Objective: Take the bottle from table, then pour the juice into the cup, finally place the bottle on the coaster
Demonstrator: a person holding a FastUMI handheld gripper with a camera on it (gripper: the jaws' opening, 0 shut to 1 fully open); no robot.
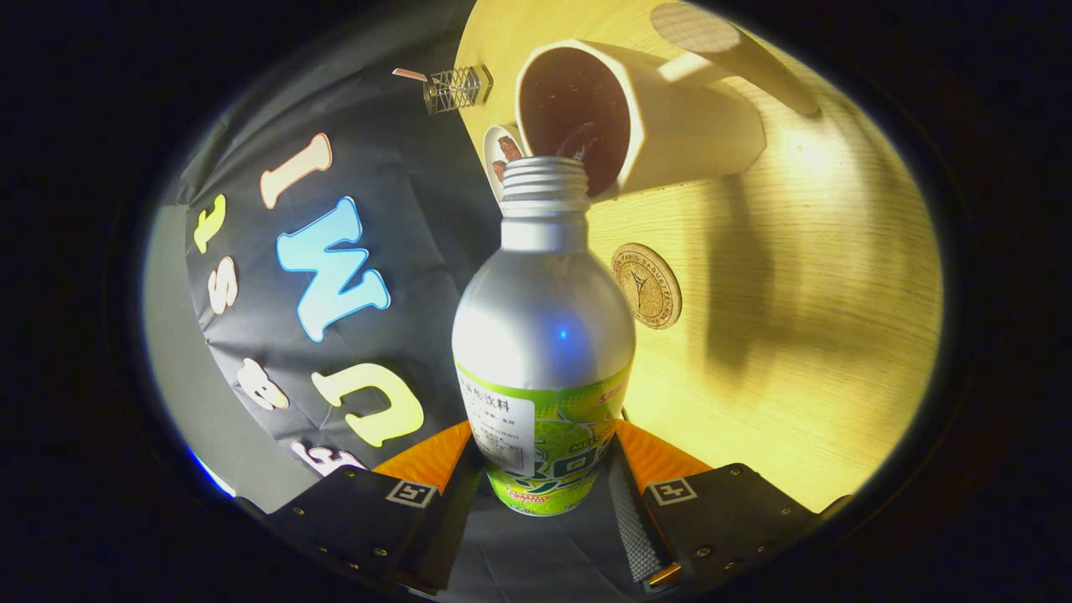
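The tool [543, 469] grips the bottle [543, 335] low on both sides, tipped sideways. Its open neck meets the cup [636, 117] rim, apparently for pouring.

pale wood-grain table [804, 335] in warm yellow light with soft shadows, black cloth wall [419, 251] beside it

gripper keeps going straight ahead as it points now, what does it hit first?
The gripper is already shut on the bottle, so the bottle leads. Its open mouth sits right at the cup rim, so the cup would likely be met first, though depth is hard to judge here.
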